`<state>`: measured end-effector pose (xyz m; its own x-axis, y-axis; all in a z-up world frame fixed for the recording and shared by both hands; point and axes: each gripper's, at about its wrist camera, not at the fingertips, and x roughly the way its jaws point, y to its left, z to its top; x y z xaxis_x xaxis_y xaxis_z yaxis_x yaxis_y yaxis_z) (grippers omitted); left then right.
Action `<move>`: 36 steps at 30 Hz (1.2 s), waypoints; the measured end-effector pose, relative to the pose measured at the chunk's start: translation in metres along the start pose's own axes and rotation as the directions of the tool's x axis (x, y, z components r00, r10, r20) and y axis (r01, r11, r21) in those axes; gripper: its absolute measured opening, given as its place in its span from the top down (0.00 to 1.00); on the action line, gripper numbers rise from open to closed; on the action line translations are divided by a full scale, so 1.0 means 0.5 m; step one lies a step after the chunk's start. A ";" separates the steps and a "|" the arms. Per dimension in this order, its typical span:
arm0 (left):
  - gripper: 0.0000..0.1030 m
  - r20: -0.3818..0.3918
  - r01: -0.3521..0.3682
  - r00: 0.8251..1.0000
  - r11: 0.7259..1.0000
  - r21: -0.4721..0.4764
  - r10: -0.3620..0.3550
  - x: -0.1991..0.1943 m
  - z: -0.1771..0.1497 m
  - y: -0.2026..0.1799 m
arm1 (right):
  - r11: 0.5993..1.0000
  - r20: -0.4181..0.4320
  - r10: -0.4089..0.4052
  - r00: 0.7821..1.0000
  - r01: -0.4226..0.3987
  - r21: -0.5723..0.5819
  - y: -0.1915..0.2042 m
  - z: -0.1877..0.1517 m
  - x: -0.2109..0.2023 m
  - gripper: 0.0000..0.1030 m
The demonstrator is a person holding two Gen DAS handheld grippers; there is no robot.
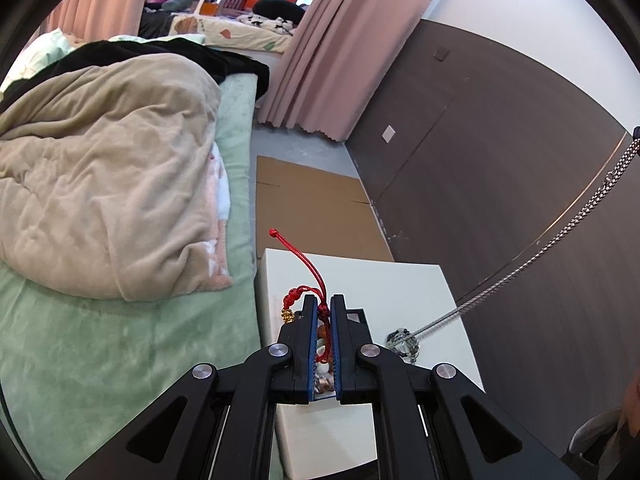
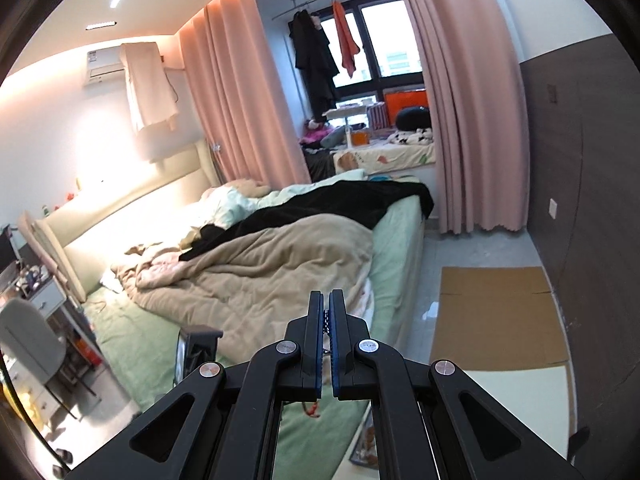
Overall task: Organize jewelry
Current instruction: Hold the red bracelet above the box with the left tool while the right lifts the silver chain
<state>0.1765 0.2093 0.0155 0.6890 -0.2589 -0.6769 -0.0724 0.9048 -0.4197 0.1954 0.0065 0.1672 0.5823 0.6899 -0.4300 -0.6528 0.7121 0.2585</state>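
My left gripper [image 1: 325, 307] is shut on a red cord bracelet [image 1: 308, 280] with beads and a small gold charm [image 1: 287, 315], held above a white table [image 1: 400, 284]. A silver chain [image 1: 560, 236] runs taut from a dark bead bracelet [image 1: 403, 344] on the table up to the right edge of the left wrist view. My right gripper [image 2: 326, 300] is shut on that silver chain [image 2: 326, 322], raised high over the bed. A dark jewelry box [image 1: 358, 316] shows behind the left fingers.
A bed [image 1: 132, 360] with a beige duvet [image 1: 104, 184] lies left of the table. Flat cardboard [image 1: 312, 208] lies on the floor beyond it. A dark panelled wall [image 1: 500, 152] and pink curtains [image 1: 320, 60] stand to the right.
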 end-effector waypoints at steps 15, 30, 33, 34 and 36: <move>0.94 -0.001 0.008 1.000 1.000 0.001 -0.008 -0.002 -0.005 0.009 | 0.999 -0.069 0.034 0.997 -0.034 0.007 0.015 -0.056 0.029 0.96; 0.94 -0.041 0.002 0.999 0.999 0.032 -0.001 0.048 -0.011 -0.008 | 0.988 -0.216 0.046 0.975 -0.013 0.152 -0.092 -0.204 0.158 0.96; 0.94 -0.052 -0.003 0.999 0.999 0.038 0.005 0.063 -0.009 -0.010 | 0.982 -0.246 0.051 0.968 -0.003 0.191 -0.121 -0.238 0.188 0.96; 0.94 -0.057 -0.005 0.998 0.999 0.040 0.007 0.068 -0.008 -0.011 | 0.979 -0.255 0.052 0.966 0.002 0.206 -0.133 -0.250 0.198 0.96; 0.94 -0.066 -0.008 0.998 0.999 0.044 0.011 0.081 -0.006 -0.015 | 0.971 -0.275 0.065 0.959 0.003 0.240 -0.155 -0.273 0.215 0.96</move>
<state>0.2030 0.1909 -0.0105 0.6392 -0.2703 -0.7200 -0.0467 0.9208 -0.3871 0.2426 0.0077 -0.0171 0.3826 0.6722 -0.6338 -0.5155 0.7246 0.4574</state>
